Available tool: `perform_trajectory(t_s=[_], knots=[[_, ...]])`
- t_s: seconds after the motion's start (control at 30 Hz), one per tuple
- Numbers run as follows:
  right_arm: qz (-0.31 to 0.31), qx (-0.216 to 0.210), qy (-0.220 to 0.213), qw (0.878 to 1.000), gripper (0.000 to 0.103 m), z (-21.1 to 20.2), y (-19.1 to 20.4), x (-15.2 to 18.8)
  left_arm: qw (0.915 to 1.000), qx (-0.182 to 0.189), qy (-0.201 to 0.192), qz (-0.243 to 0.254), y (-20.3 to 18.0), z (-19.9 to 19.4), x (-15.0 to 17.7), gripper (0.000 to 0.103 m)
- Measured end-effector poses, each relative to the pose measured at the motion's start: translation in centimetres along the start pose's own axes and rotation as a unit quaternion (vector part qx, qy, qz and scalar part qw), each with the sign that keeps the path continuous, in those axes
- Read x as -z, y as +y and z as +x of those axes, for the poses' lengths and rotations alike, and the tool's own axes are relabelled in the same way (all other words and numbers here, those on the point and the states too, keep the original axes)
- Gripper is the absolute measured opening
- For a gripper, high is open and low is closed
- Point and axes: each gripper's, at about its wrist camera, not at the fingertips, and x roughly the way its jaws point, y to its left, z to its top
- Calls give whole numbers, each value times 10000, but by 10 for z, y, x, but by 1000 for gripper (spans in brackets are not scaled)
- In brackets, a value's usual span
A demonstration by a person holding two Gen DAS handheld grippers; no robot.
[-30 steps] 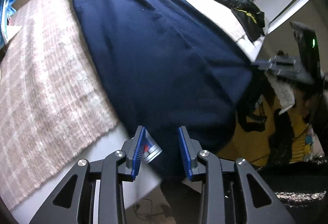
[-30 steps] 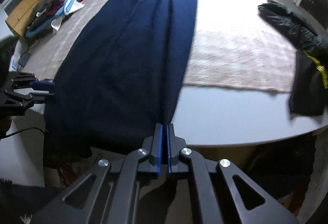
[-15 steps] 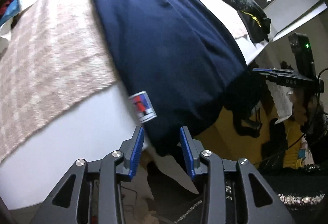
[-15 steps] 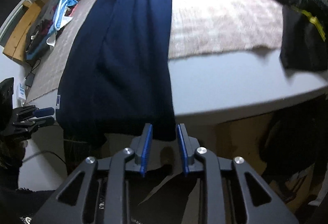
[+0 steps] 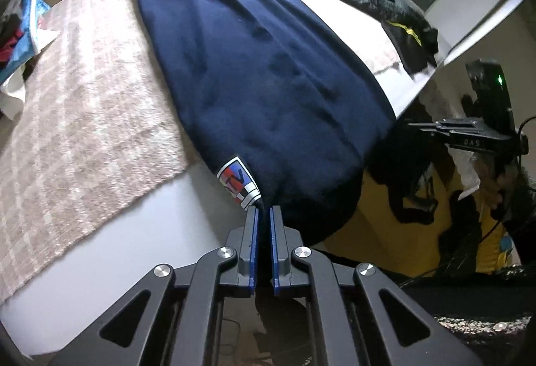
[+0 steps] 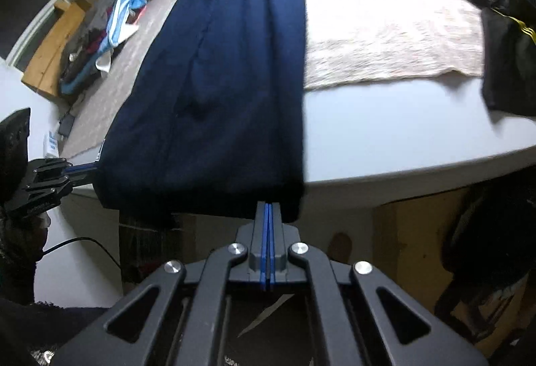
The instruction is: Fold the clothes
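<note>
Garment: a long navy-blue knit garment is laid lengthwise on the white table, its near hem draped over the table edge.
Left gripper: clenched on the hem corner beside the red-and-blue woven label.
Right gripper: clamped on the opposite hem corner.
Underlay: a beige woven mat is spread beneath.
Far side: a black jacket is left.

A round white table carries a beige woven cloth. A long navy blue garment lies across both, its end overhanging the edge. A crumpled black jacket rests at the far side.
</note>
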Motion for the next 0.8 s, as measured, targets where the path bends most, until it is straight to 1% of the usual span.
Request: perform_trajectory(t_s=[0.07, 0.1, 0.13, 0.2, 0.3, 0.4, 0.47, 0.5, 0.53, 0.6, 0.67, 0.73, 0.8], knots=[[196, 12, 98, 9998, 2, 5, -7, 1, 10000, 38, 44, -80, 3, 4, 0, 5], [316, 8, 175, 9993, 11, 9, -11, 1, 9999, 27, 87, -86, 3, 8, 0, 5], [379, -8, 238, 9990, 23, 11, -13, 1, 9999, 20, 123, -81, 1, 11, 1, 5], [322, -57, 281, 9991, 32, 19, -8, 2, 9998, 30, 195, -70, -4, 17, 1, 5], [344, -126, 350, 9987, 33, 34, -4, 3, 9996, 32, 260, -49, -5, 21, 0, 6], [579, -294, 391, 9971, 33, 46, -8, 1, 9995, 76, 298, -106, -3, 23, -1, 6], [693, -527, 426, 9953, 23, 50, -9, 3, 9995, 75, 307, -91, -4, 24, -1, 6], [757, -727, 383, 9937, 0, 50, -11, 5, 9995, 70, 310, -77, -4, 24, -1, 6], [776, -793, 357, 9932, 0, 48, -11, 6, 9995, 71, 303, -60, -4, 23, -1, 6], [718, -691, 300, 9946, 0, 39, -9, 6, 9996, 77, 257, -16, -4, 18, -1, 6], [597, -540, 156, 9966, 0, 22, -9, 1, 9998, 86, 204, 10, -2, 11, 0, 6], [609, -433, -32, 9972, 0, -2, -14, -2, 9998, 111, 151, 19, -1, 4, 1, 6], [729, -363, -314, 9962, 0, -31, -24, -4, 9998, 168, 105, -20, 2, 1, 1, 6]])
